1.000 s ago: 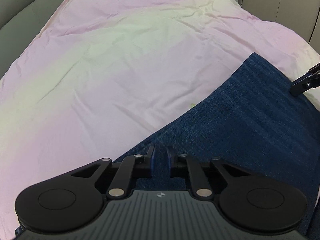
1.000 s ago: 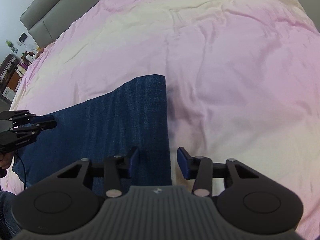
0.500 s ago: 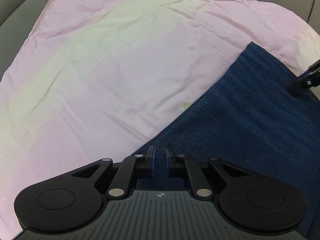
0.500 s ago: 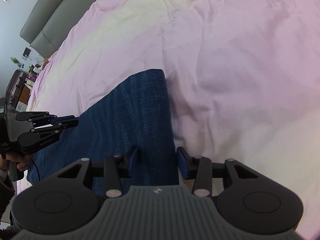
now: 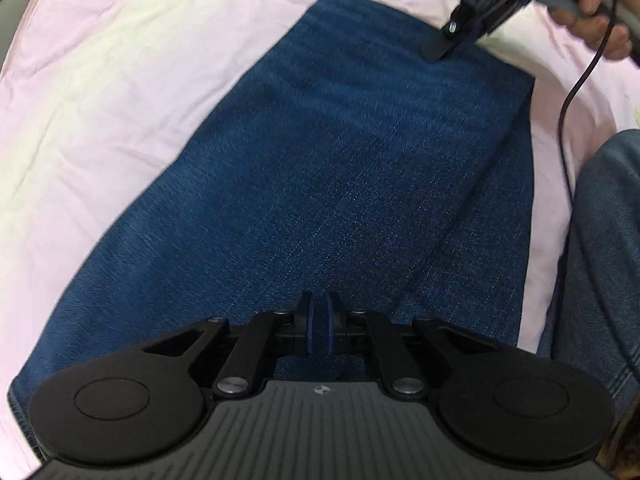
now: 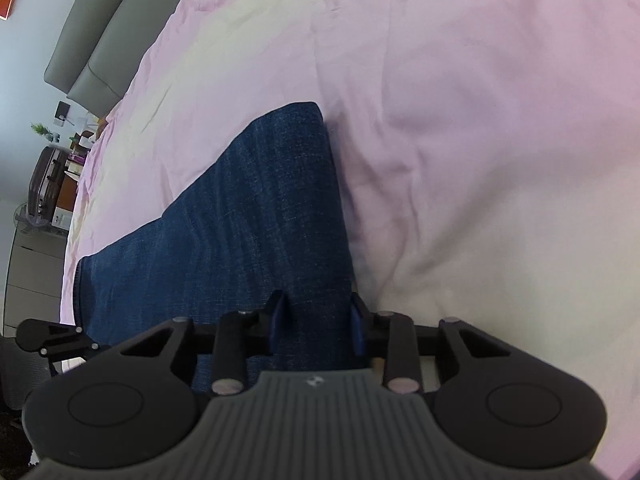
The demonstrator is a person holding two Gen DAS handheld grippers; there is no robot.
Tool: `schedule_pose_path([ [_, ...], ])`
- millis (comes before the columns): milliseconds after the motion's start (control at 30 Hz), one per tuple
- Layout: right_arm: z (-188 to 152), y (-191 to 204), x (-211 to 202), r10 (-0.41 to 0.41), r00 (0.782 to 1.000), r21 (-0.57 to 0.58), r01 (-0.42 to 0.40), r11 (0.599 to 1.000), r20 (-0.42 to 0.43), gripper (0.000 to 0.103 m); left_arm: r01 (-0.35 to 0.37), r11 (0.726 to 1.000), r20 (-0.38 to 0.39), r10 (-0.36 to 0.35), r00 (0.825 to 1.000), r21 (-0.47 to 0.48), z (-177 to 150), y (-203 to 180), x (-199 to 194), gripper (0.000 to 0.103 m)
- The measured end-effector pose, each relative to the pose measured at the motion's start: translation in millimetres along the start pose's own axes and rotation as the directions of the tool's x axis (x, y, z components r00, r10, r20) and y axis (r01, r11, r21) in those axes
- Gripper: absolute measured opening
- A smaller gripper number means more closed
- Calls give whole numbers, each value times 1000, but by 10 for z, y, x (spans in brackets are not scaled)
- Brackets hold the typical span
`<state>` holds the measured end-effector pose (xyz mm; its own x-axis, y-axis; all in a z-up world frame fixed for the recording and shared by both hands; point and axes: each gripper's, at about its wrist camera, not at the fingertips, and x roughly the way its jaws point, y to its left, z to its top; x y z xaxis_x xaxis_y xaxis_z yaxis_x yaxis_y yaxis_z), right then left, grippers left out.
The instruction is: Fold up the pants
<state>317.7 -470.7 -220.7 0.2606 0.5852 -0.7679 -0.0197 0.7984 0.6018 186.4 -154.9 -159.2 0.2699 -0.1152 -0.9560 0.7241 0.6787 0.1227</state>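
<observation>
Left tool [image 5: 319,322] closing on pants [image 5: 340,168], fabric between unclear; right tool [image 6: 316,320] closing astride their edge.

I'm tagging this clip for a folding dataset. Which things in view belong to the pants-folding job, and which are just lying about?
Part of the job:
- blue denim pants
- left hand-held gripper, jaws closing
- right hand-held gripper, jaws closing astride the pants' edge
- pink duvet they lie on

Just lying about:
- grey headboard
- suitcase
- small potted plant
</observation>
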Motion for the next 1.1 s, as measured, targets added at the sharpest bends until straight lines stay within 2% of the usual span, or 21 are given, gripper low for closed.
schedule_pose_path([
  [67, 9, 110, -88, -4, 1000, -21, 4, 1000, 3, 16, -15, 1000, -7, 15, 1000, 19, -14, -45, 95, 5],
  [167, 24, 326, -242, -4, 1000, -50, 4, 999, 3, 12, -31, 999, -6, 31, 999, 32, -15, -80, 107, 5],
  [367, 100, 939, -568, -22, 1000, -87, 23, 996, 17, 10, -24, 1000, 47, 24, 999, 17, -287, -82, -231, 7],
  [433, 132, 1221, -643, -19, 1000, -98, 22, 995, 25, 10, -45, 999, 70, 46, 996, -15, -432, -39, -331, 9],
  [567, 128, 1747, -784, 2, 1000, -122, 2, 993, 31, 10, -55, 986, 162, 81, 984, -158, -762, 226, -730, 14],
  [700, 132, 2308, -789, 5, 1000, -141, -2, 990, 17, 10, -64, 940, 189, 134, 973, -336, -1225, 646, -1031, 15],
  [833, 82, 2886, -635, 11, 1000, -192, -9, 981, 11, 10, -68, 850, 180, 188, 966, -522, -1716, 1096, -1136, 15],
  [967, -10, 3445, -348, 31, 999, -240, -36, 970, -23, 11, -50, 779, 165, 195, 967, -625, -2102, 1354, -1037, 15],
  [1100, -134, 3908, 120, 39, 997, -259, -56, 964, -72, 11, -47, 726, 156, 210, 965, -686, -2298, 1489, -845, 14],
])
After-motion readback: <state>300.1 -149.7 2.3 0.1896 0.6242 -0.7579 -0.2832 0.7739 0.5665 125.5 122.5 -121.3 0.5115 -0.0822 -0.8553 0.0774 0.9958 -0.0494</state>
